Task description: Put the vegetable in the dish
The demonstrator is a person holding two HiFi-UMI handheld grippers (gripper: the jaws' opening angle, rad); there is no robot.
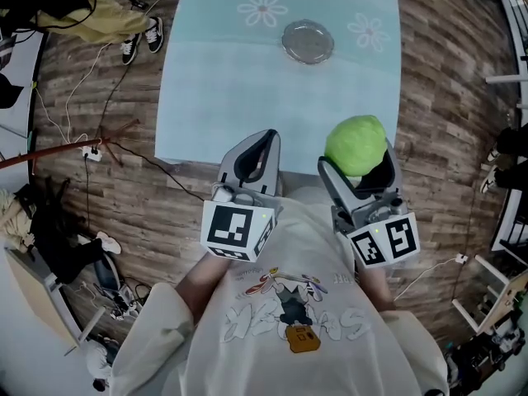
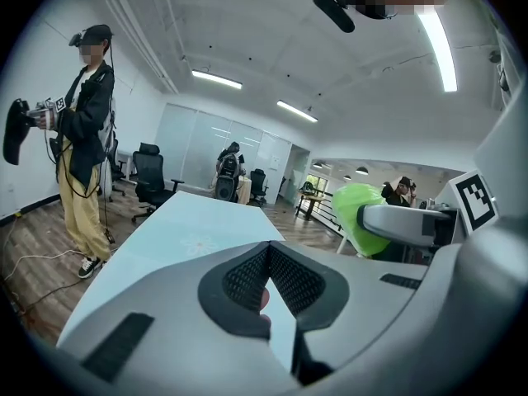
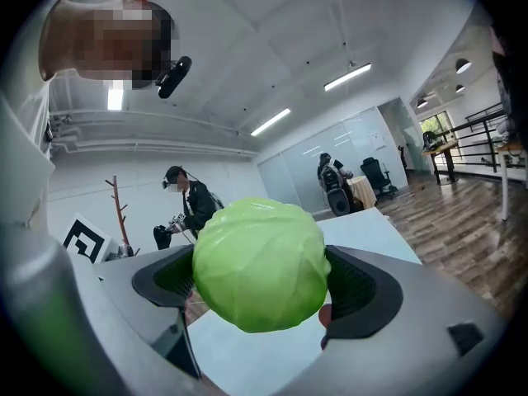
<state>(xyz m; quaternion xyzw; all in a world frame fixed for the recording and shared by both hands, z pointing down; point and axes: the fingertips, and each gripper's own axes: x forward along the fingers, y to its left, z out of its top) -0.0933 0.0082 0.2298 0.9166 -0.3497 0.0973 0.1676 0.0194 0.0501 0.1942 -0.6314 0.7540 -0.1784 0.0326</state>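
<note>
A round green cabbage (image 1: 355,143) is held up in front of my chest, with my right gripper (image 1: 360,160) shut on it. In the right gripper view the cabbage (image 3: 261,264) fills the space between the two dark pads. A shallow metal dish (image 1: 308,41) lies at the far middle of the pale blue table (image 1: 214,89), well beyond both grippers. My left gripper (image 1: 261,141) hovers over the table's near edge, shut and holding nothing. In the left gripper view its pads (image 2: 290,280) meet at the tips, and the cabbage (image 2: 359,217) shows at the right.
The tablecloth has two daisy prints (image 1: 262,10) beside the dish. A person in yellow trousers (image 2: 82,147) stands at the table's left holding grippers. A wooden coat stand (image 1: 70,148) and cables (image 1: 91,151) lie on the floor at left. Office chairs (image 2: 148,180) stand beyond.
</note>
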